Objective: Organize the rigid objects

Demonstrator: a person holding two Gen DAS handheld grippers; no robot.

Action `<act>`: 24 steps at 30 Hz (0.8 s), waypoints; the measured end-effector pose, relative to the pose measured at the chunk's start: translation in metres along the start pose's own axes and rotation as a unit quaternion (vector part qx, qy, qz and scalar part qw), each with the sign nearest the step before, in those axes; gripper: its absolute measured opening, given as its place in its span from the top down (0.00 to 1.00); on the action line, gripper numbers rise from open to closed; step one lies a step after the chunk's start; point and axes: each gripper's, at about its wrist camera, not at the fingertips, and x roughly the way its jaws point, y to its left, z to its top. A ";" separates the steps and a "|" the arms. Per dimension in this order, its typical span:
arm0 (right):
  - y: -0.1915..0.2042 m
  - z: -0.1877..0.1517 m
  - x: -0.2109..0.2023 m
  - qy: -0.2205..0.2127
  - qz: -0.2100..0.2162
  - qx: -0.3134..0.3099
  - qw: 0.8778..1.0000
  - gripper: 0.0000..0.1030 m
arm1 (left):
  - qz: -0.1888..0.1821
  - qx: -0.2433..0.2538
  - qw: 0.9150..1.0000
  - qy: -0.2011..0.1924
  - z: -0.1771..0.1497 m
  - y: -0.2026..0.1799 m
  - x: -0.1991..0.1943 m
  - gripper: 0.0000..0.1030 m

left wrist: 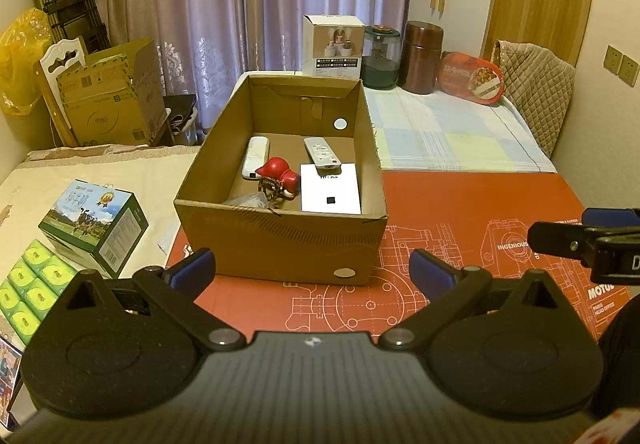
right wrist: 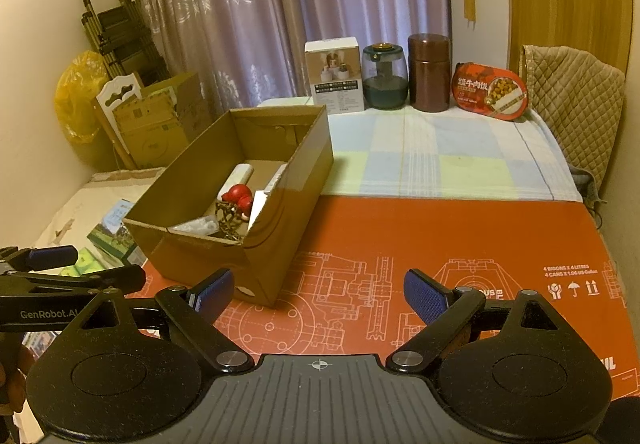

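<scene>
Box: cardboard box (left wrist: 280, 244) long axis runs away toward curtains.
Remotes: two remotes (left wrist: 322, 152) lie lengthwise inside.
Tools: left gripper (left wrist: 312, 270) and right gripper (right wrist: 318, 294) spread wide, empty.

"GenRobot.AI" on the left hand-held gripper (right wrist: 132, 280); "INGENIOUS", "4 CANS X 1.06 US Gallon" on the orange mat (right wrist: 460, 236).

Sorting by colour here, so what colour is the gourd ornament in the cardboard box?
Red; the gourd ornament shows best in the left wrist view.

black left gripper (left wrist: 312, 268), right gripper (right wrist: 319, 290): blue ribbed pads, silver pivot screws, "genrobot.ai" lettering
</scene>
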 end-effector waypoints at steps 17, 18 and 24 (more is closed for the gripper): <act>0.002 -0.001 0.001 0.002 0.001 0.002 1.000 0.13 | 0.000 0.001 1.000 0.001 0.000 0.001 0.001 0.01; 0.002 -0.001 0.001 0.002 0.001 0.002 1.000 0.13 | 0.001 0.001 1.000 0.001 0.000 0.001 0.001 0.01; 0.002 0.000 0.003 0.004 0.002 0.003 1.000 0.13 | 0.000 0.001 1.000 0.002 0.000 0.001 0.001 0.01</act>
